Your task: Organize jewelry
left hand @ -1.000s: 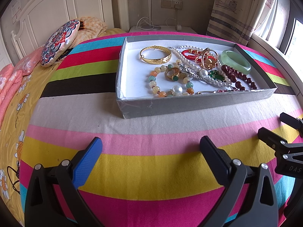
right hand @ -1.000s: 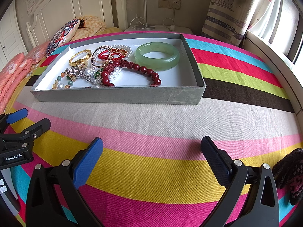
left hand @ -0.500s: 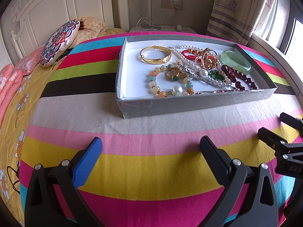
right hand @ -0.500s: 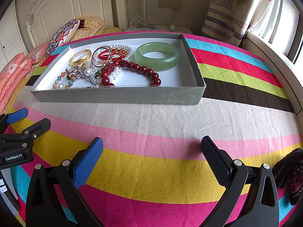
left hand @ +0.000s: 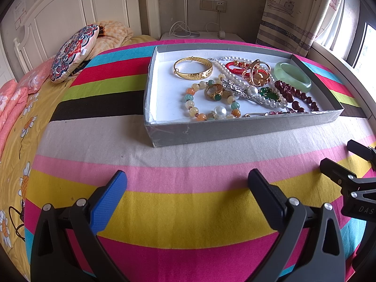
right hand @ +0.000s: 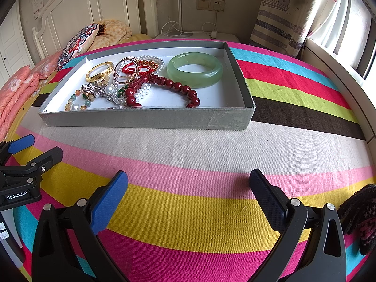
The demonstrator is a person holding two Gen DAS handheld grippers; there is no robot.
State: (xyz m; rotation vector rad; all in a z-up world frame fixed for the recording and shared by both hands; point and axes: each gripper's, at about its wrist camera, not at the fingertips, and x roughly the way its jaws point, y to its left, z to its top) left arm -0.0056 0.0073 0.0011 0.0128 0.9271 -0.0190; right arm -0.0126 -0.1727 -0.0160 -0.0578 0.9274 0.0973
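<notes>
I hold the left gripper and right gripper with jaws wide apart, empty, short of the tray, ready for tangled jewelry.

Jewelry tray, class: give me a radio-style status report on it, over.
Left gripper open, empty. Right gripper open, empty. Jewelry heaped in grey tray, green bangle lying apart, untouched. Nothing blocking the approach.
</notes>
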